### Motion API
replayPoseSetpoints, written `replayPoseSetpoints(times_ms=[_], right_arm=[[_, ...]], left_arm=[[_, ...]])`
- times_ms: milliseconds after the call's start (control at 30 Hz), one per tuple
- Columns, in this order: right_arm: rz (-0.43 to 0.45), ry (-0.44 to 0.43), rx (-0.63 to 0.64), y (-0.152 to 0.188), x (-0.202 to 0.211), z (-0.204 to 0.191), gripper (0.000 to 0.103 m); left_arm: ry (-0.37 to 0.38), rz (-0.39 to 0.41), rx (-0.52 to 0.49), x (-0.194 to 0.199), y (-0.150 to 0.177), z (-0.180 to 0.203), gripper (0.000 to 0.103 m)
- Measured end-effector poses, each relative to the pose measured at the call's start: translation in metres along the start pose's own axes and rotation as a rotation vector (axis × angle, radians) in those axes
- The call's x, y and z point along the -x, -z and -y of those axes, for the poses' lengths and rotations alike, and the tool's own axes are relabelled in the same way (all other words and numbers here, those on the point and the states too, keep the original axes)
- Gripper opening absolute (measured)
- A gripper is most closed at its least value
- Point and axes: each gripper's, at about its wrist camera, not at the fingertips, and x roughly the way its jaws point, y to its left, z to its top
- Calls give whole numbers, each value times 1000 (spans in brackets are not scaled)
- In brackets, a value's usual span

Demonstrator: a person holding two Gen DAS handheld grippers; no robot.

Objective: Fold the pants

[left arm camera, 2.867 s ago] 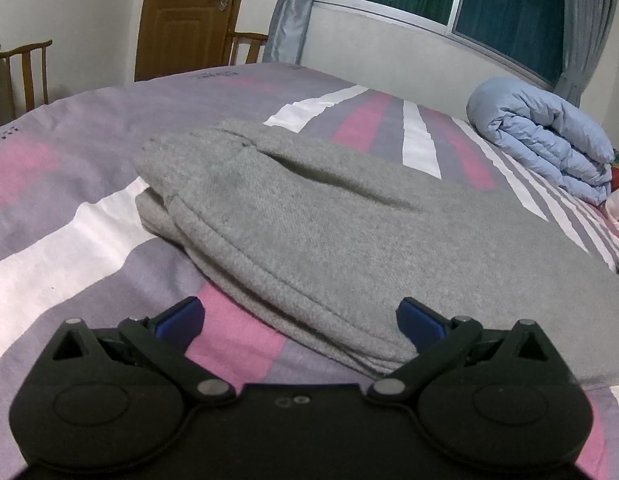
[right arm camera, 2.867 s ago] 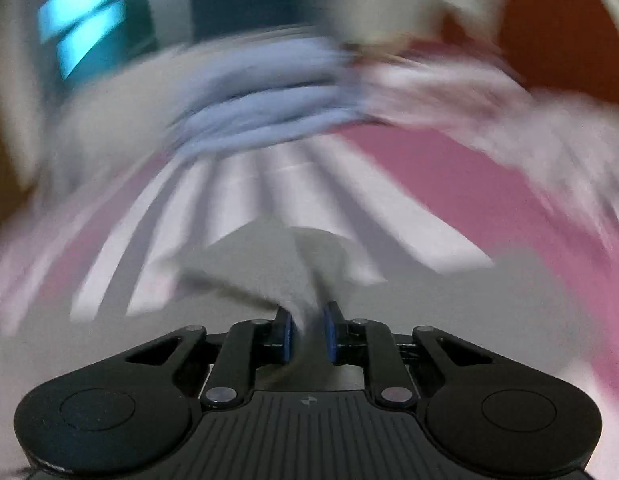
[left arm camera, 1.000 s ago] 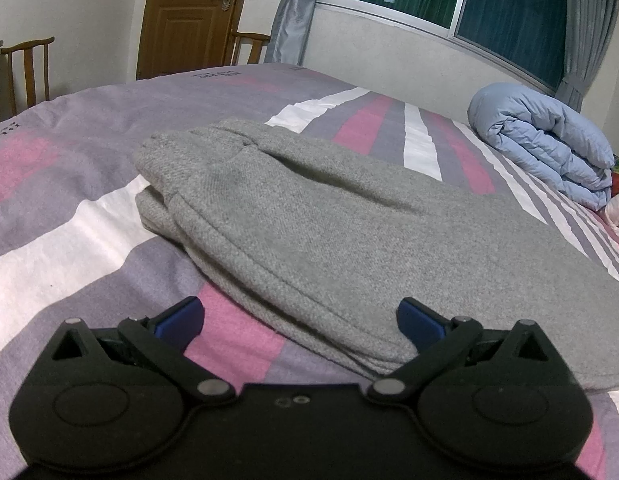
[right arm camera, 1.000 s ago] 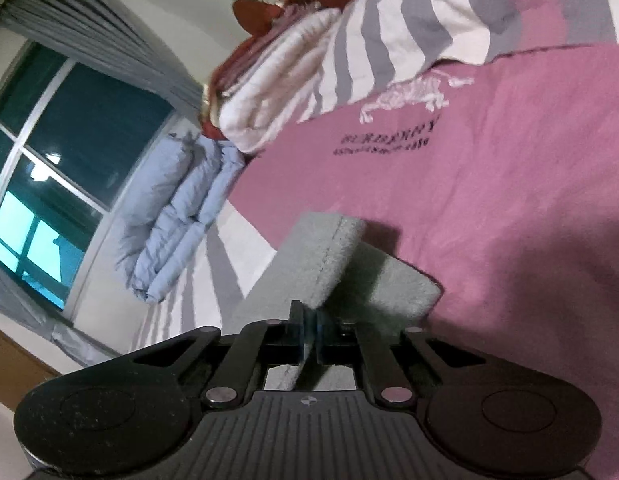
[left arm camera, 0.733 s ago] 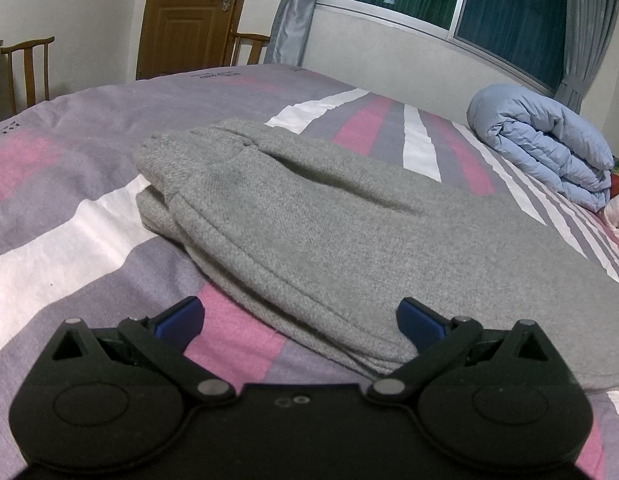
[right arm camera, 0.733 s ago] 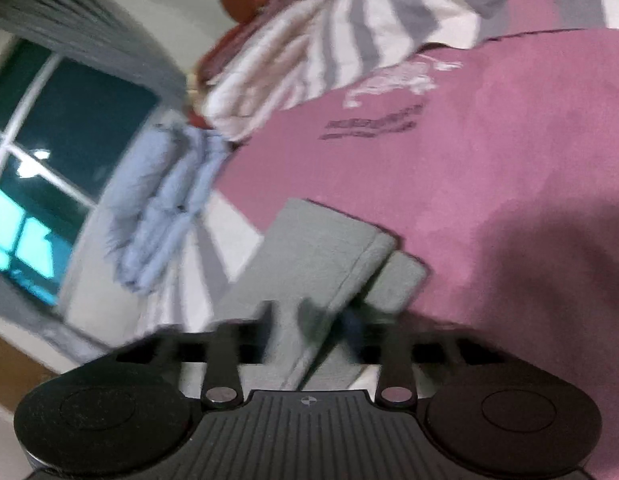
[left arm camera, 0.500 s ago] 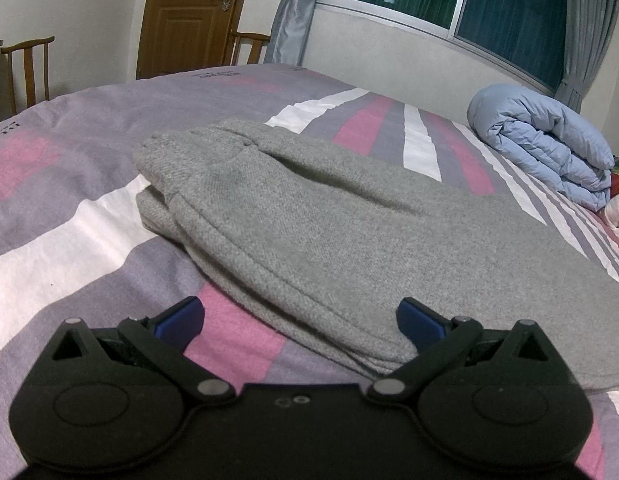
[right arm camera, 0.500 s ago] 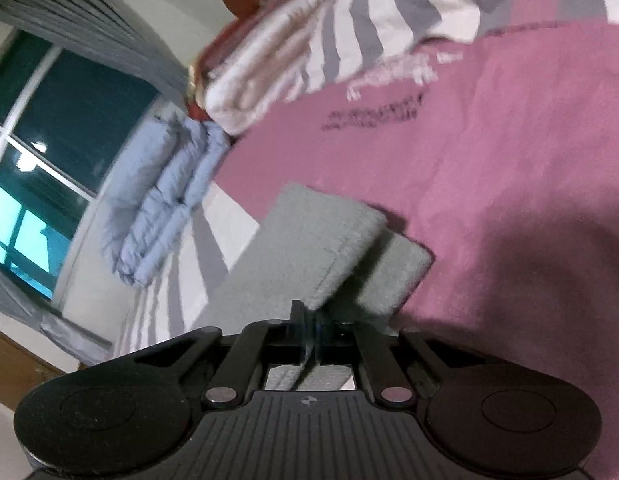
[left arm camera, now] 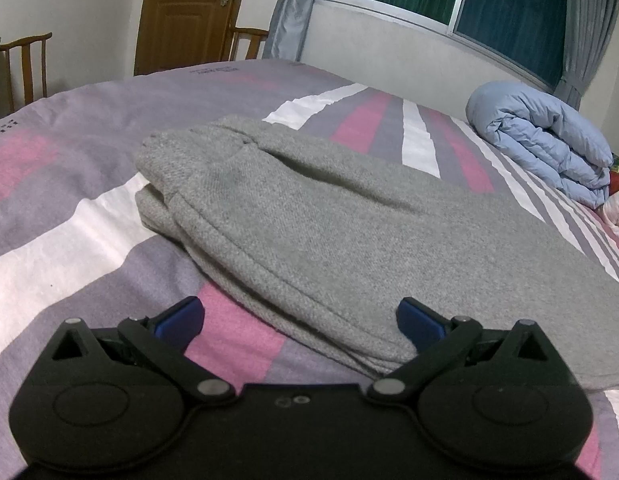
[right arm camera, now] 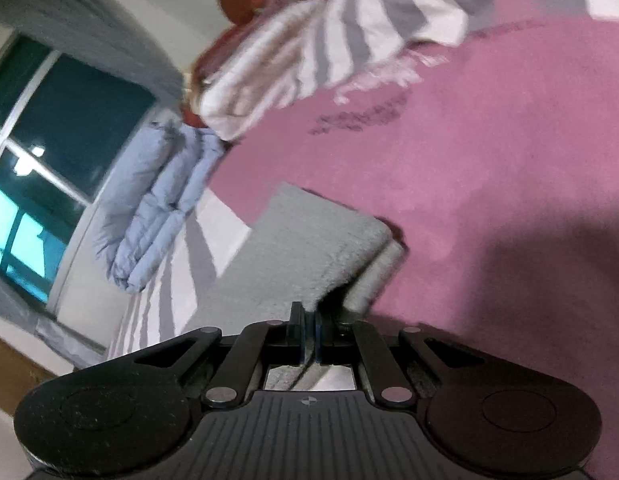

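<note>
Writing: dark print on the pink part of the bedcover (right arm camera: pixel 509 160), right wrist view, too blurred to read; small dark print on the bedcover near its far edge in the left wrist view, too small to read.

Gray pants (left arm camera: pixel 329 232) lie on the striped bed (left arm camera: pixel 69 248), waist end bunched at the left, legs running off to the right. The near hem edge of the pants runs diagonally and passes between the fingers of the left tongs (left arm camera: pixel 299 318). Bare bedcover to the left of and beyond the pants. A rolled blue duvet (left arm camera: pixel 549 140) sits well apart at the far right under the window (left arm camera: pixel 489 4). Door (left arm camera: pixel 185 16) and wooden chair (left arm camera: pixel 25 64) stand past the far edge of the bed.

Left tongs: spread wide, low over the bed, gripping nothing; view unchanged from half a second ago.

Right tongs (right arm camera: pixel 308 334): blue pads pressed together, pinching an edge of the gray pants (right arm camera: pixel 305 248) at the leg end. The cuff sits doubled, one layer over another, on the pink cover. Duvet (right arm camera: pixel 157 208) lies at left, striped pillow (right arm camera: pixel 329 52) above. Compared with half a second ago this view is tilted further and more blurred, with the grip the same
</note>
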Motion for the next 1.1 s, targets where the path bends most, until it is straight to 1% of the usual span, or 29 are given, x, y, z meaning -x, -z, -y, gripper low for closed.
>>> replayPoseSetpoints(times_ms=[100,133,167,200,233,300,367,467,533,633,667,700,733,767,833,900,933,967,1000,1033,1100], right_arm=[[-37,-24,-44,-4,3,5,4],[-29,-27,-46,-5,11,4,8],[-3,-34,-45,-3,23,4,21],[29,-49,-56,-1,36,6,28],[38,-68,-75,0,44,10,37],[35,-102,-139,4,54,20,37],[23,-121,-193,6,55,28,37],[11,-142,-261,4,45,34,37],[-39,-126,-272,1,30,30,36],[-69,-114,-257,-5,14,22,36],[-66,-90,-232,-7,11,17,27],[-72,-56,-176,-10,7,11,13],[-73,-38,-117,-14,6,4,9],[-46,-51,-82,-17,11,-1,9],[40,-132,7,-23,31,-17,8],[100,-162,89,-19,44,-26,8],[101,-137,97,-17,40,-21,8],[49,-61,76,-13,22,-8,9],[-34,-6,20,-9,3,7,8],[-39,-33,-34,-7,-3,18,7],[-30,-23,1,-8,0,11,8]], left_arm=[[-1,1,0,0,0,0,97],[0,2,0,0,0,0,97],[2,2,1,0,1,0,97],[4,3,2,1,1,-1,97],[4,4,2,1,1,-1,97],[5,6,2,1,2,-1,97],[5,8,2,1,2,-1,97],[7,9,3,2,3,-1,97],[7,9,4,2,3,-1,97],[3,8,3,1,2,0,97],[2,8,3,1,2,0,97],[1,8,2,1,2,0,97],[0,8,1,1,2,0,97],[0,8,0,1,2,0,97],[2,8,-1,1,2,0,97],[4,5,-1,0,1,-1,97],[4,4,-1,0,1,-1,97],[3,3,-2,-1,0,0,97],[0,2,-4,-1,1,0,97],[-2,3,-5,0,1,0,97],[3,4,-3,0,1,-1,97]])
